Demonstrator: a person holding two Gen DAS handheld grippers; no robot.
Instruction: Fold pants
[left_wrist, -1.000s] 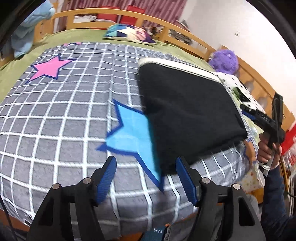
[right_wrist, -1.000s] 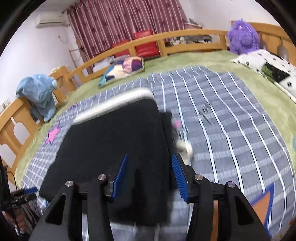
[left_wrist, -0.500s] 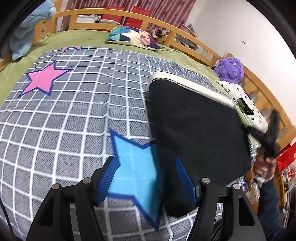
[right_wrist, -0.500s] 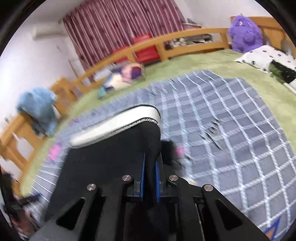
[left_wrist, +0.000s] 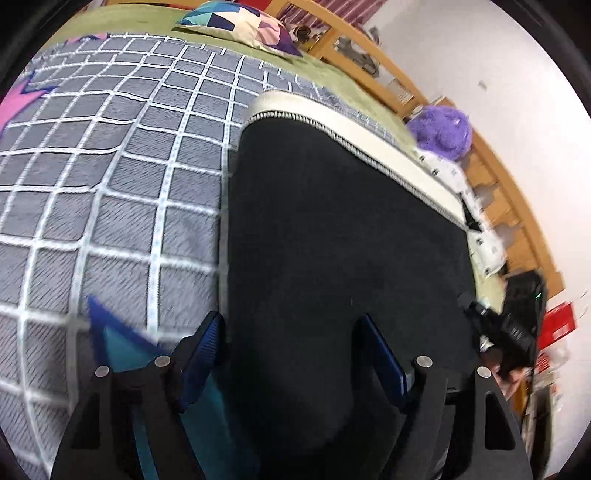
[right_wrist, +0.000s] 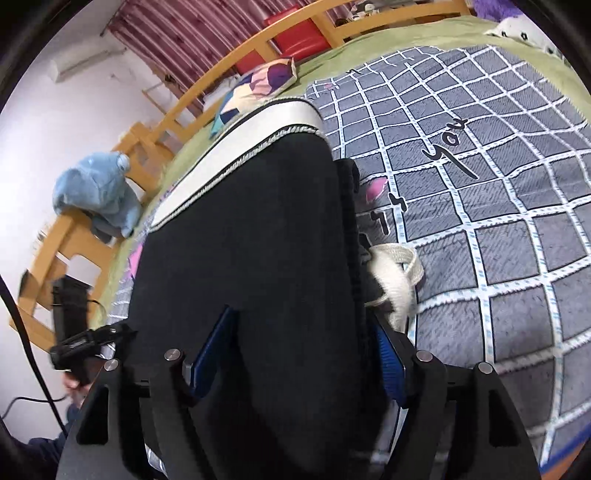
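Observation:
The black pants (left_wrist: 332, 229) lie folded flat on the bed, their white waistband (left_wrist: 369, 144) at the far edge. My left gripper (left_wrist: 291, 354) hovers over the near left corner with its jaws opening; black cloth lies between the blue pads, and they do not press on it. My right gripper (right_wrist: 299, 354) is over the right edge of the pants (right_wrist: 251, 229), jaws opening and spread across the fold with the pads clear of it. A white drawstring (right_wrist: 395, 273) sticks out beside its right finger. Each view shows the other gripper, held in a hand at the frame's edge.
A grey checked blanket (left_wrist: 110, 166) with star patches covers the green bedspread (right_wrist: 424, 33). A patchwork pillow (left_wrist: 236, 26) lies at the far side. A purple plush (left_wrist: 441, 129) and a blue plush (right_wrist: 96, 192) sit by the wooden bed rail (right_wrist: 229, 59).
My left gripper slid right from the blue star onto the pants' corner and widened. My right gripper shut on the pants' edge half a second ago, then let go and opened.

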